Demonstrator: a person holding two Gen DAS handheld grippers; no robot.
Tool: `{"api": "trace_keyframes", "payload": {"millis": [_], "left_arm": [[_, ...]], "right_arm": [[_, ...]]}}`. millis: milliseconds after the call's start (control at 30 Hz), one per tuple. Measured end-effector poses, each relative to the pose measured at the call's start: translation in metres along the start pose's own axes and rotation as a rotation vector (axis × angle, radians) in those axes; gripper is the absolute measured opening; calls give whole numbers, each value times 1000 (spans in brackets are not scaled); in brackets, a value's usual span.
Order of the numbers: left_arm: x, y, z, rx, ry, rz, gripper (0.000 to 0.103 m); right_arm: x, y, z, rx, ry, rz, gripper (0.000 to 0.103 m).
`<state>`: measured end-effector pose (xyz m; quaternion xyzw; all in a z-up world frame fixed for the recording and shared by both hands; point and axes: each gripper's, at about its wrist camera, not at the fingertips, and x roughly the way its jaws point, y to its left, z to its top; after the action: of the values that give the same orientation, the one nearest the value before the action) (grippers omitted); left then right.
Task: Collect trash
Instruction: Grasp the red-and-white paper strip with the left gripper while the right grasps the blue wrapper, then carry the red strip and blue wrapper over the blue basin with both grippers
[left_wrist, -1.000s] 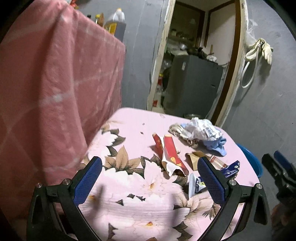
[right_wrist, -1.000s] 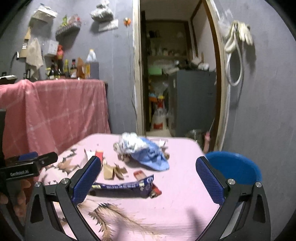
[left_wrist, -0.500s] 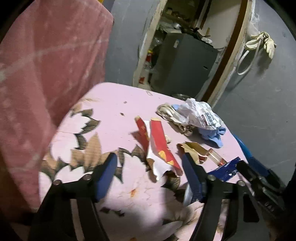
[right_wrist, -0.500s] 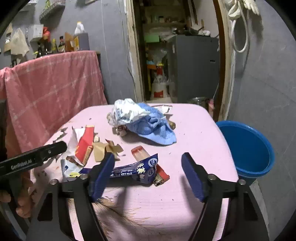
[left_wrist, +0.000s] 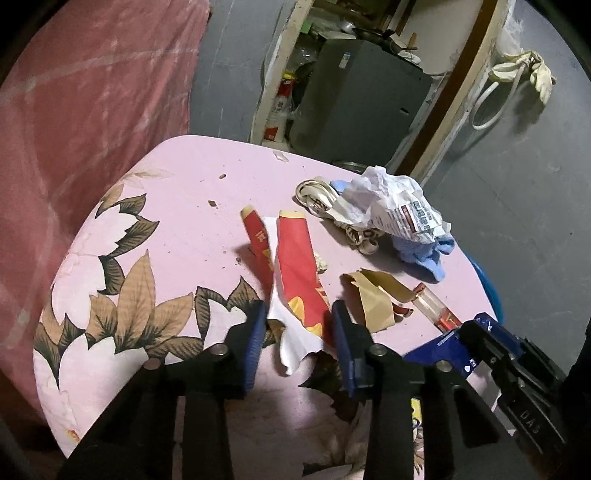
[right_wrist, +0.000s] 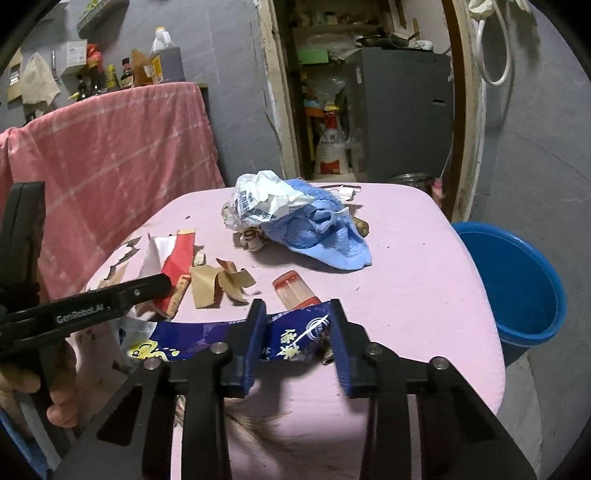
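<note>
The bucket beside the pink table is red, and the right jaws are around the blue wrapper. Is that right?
Not quite. The bucket is blue, not red; the right wrist view shows it beside the pink table. The rest holds: the right gripper has its jaws on either side of the blue wrapper.

I'm working in a lived-in home kitchen corner, judging by the small table (right_wrist: 406, 258) under its pink flowered cloth. Behind the table to its left, sauce bottles (right_wrist: 110, 74) stand above a pink draped cloth (right_wrist: 122, 147); straight behind it, a doorway opens onto a cluttered pantry with a grey cabinet (right_wrist: 402, 110).
</note>
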<state>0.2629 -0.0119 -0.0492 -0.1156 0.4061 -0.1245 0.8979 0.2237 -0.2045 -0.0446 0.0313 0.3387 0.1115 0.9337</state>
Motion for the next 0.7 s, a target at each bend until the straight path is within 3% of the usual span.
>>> {"api": "trace_keyframes", "payload": {"millis": [333,567,700], "left_arm": [[1,0,-1,4,0,-13,13],[-5,-1,-6,9,-6,-36,0],[-14,-5,-13,23,-32,-28,0]], "right_arm": [[0,4,0,-8,3,16,11],[-8,8,-1,-21,-36,46,8],[-15,7,-1,-19,-75,67,7]]}}
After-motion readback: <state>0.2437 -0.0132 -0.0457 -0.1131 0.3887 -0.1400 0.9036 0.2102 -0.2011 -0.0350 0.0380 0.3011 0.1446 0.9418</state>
